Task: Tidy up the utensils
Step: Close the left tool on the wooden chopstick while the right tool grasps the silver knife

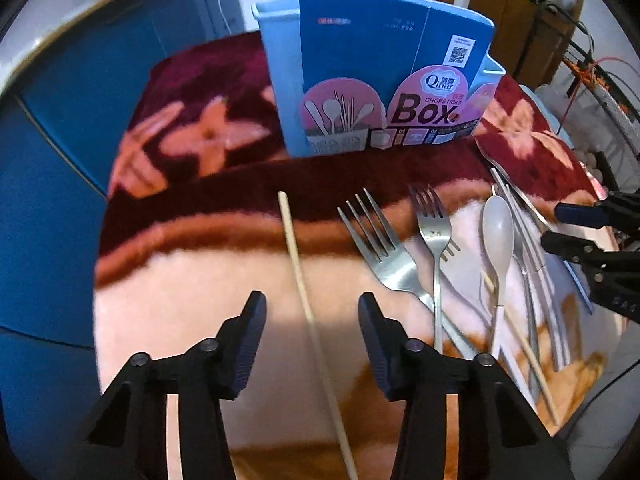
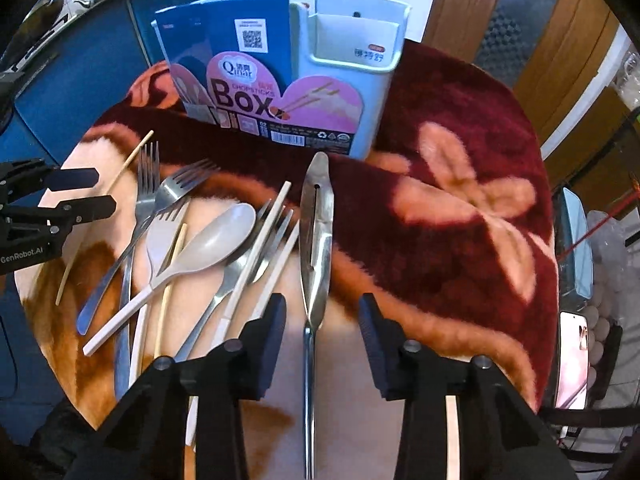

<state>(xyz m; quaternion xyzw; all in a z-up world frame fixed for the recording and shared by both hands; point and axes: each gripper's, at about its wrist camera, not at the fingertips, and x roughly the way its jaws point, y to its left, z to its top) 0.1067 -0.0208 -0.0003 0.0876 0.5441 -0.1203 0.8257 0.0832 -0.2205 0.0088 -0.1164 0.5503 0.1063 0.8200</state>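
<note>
Both jaws are standing partly open, gripping nothing: left hand-held gripper [image 1: 312,320] is straddling the wooden chopstick [image 1: 298,276], right hand-held gripper [image 2: 322,322] the steel knife [image 2: 316,240]. Each is needing centering, then seating onto the blanket [image 2: 460,208] before pinching.

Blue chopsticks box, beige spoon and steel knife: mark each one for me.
Blue chopsticks box [image 1: 360,64], left wrist view, front label.
Beige spoon [image 2: 224,236], right wrist view, bowl.
Steel knife [image 2: 318,216], right wrist view, blade.

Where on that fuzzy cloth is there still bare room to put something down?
Free: the flowered stretch right of the steel knife, beside the blue chopsticks box, and the pale patch left of the lone chopstick. Crowded: the heap of forks, beige spoon and chopsticks between.
</note>
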